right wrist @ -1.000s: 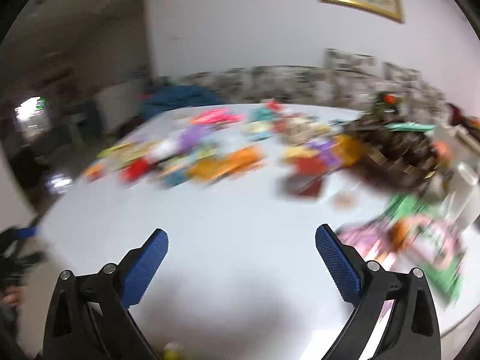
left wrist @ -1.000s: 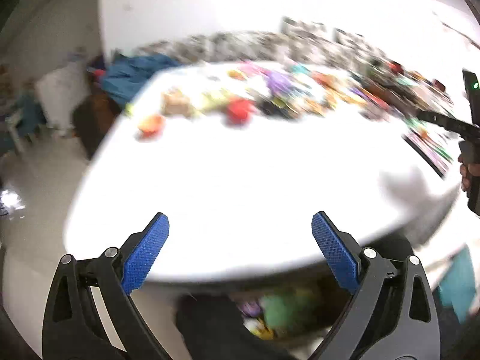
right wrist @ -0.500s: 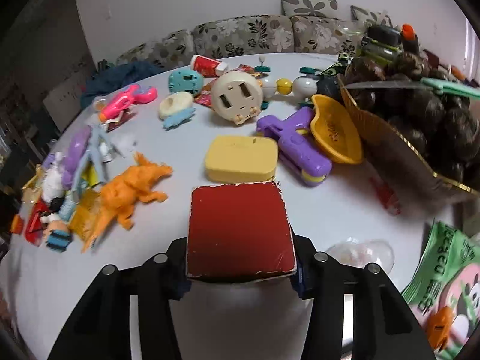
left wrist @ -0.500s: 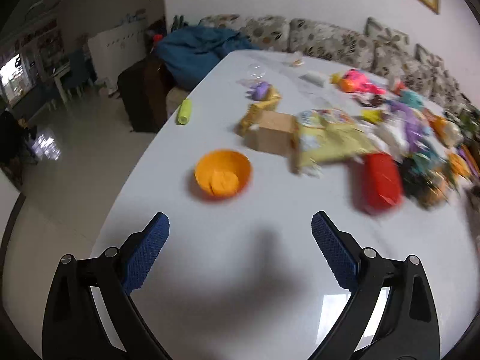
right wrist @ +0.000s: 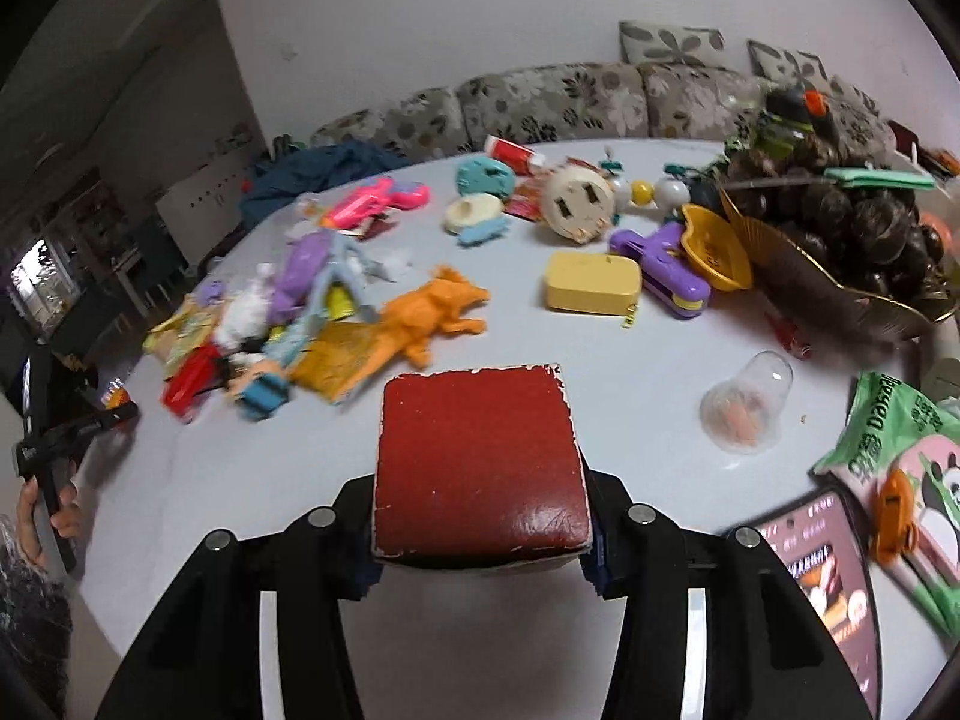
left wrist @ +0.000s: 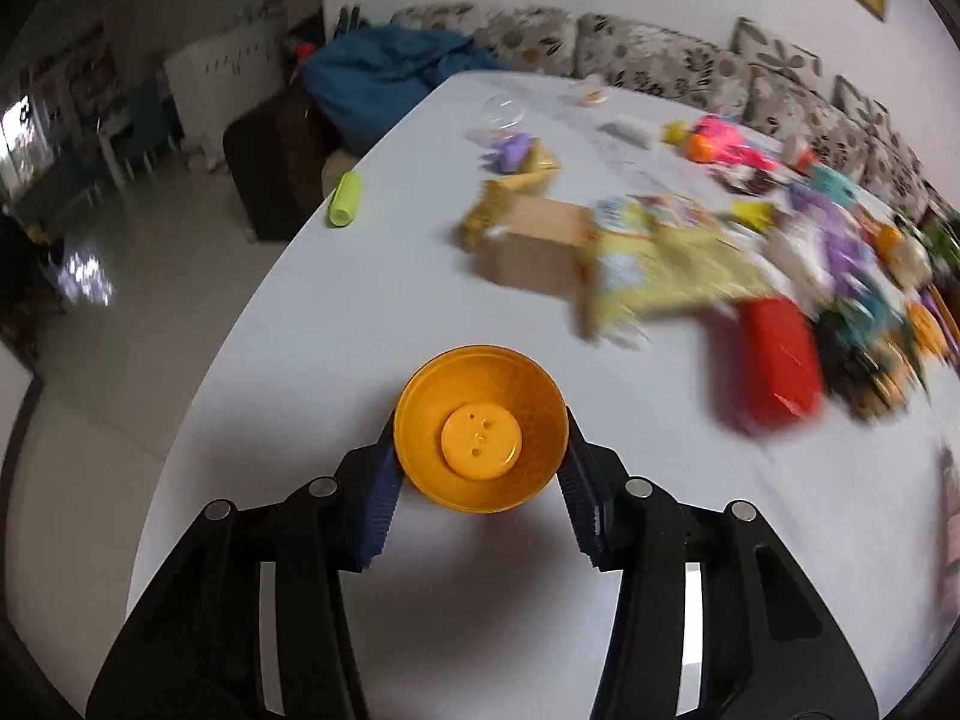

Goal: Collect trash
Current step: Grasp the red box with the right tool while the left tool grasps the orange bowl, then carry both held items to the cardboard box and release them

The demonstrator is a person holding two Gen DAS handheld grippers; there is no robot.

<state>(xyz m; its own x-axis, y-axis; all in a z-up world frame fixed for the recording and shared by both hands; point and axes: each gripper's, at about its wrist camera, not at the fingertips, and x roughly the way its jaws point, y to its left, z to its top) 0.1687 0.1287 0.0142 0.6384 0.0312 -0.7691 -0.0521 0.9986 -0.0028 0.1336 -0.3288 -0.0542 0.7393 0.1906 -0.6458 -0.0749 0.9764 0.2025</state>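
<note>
Orange bowl (left wrist: 480, 429) and red box (right wrist: 477, 462) sit clamped in left and right fingers, toys (right wrist: 432, 315) crowding beyond.

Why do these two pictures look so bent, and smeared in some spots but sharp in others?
Both wrist views are fisheye, so the white table curves and the corners go black. Left view: the orange bowl is crisp, while the red box at right is motion-smeared. Right view: the dark red box is sharp and shows glare; the toys at left blur.
</note>
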